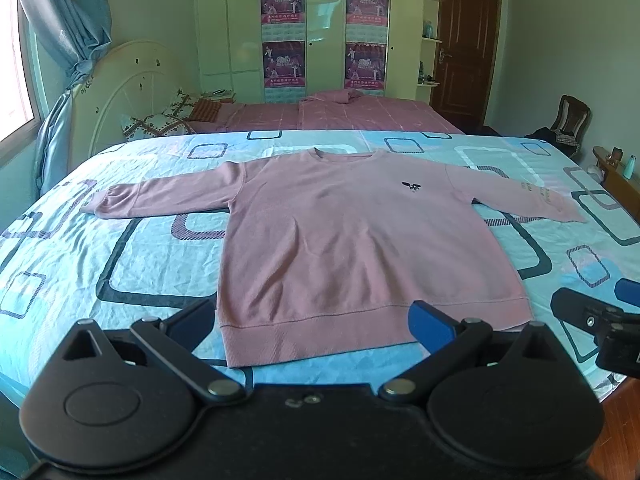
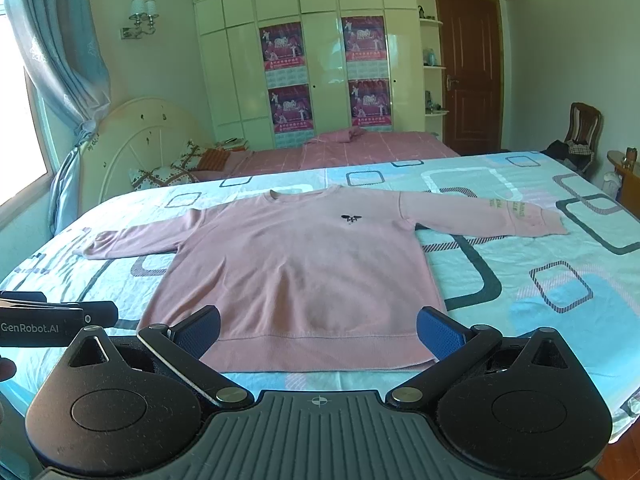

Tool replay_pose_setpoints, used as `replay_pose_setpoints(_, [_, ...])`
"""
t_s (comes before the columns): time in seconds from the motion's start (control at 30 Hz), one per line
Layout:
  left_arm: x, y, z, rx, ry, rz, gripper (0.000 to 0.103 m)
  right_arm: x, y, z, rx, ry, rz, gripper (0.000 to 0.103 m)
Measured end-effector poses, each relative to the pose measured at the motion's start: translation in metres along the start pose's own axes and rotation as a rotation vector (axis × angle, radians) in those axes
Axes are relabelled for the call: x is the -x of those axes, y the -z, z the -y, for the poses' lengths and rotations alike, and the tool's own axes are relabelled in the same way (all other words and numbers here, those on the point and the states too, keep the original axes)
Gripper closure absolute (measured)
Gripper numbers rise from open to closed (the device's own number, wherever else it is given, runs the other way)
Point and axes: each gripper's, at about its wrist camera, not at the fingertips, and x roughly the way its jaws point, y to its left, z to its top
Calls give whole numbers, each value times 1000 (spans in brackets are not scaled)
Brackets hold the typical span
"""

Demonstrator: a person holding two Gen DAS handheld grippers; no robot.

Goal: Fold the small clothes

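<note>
Bed edge, left: the bedsheet [image 1: 120, 256] with its square pattern drops away at the left, below the curtain [image 1: 68, 20] and window.
Left sleeve: it lies flat, reaching out toward the left side of the bed, with bare sheet all round it.
Left gripper [image 1: 316, 326]: its jaws stand wide apart, holding nothing, above the near edge of the bed.
Sweater [image 1: 360, 240]: pink, spread flat and face up in the middle of the sheet, collar away from the cameras, hem toward them. In the left wrist view the hem sits just beyond and between the blue pads, apart from them.
Right gripper [image 2: 318, 334]: spread wide, holding nothing; the hem lies just ahead between its fingers.
Writing: "GenRobot.AI" reads on the left gripper's side in the right wrist view. A small dark emblem [image 2: 351, 218] marks the chest; the print on the right sleeve is too small to read.
Right sleeve: stretched out flat toward the right edge.
Bed edge, right: open sheet, then wooden floor [image 1: 624, 432] beyond the near corner.
Behind: wardrobe [image 2: 320, 60] with posters, brown door [image 2: 468, 68].
</note>
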Motion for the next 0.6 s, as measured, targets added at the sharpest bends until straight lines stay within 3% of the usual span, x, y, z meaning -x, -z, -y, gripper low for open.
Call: replay_pose_setpoints(0.6, [1, 0, 1, 3, -4, 0, 0, -1, 0, 2, -4, 1, -1, 0])
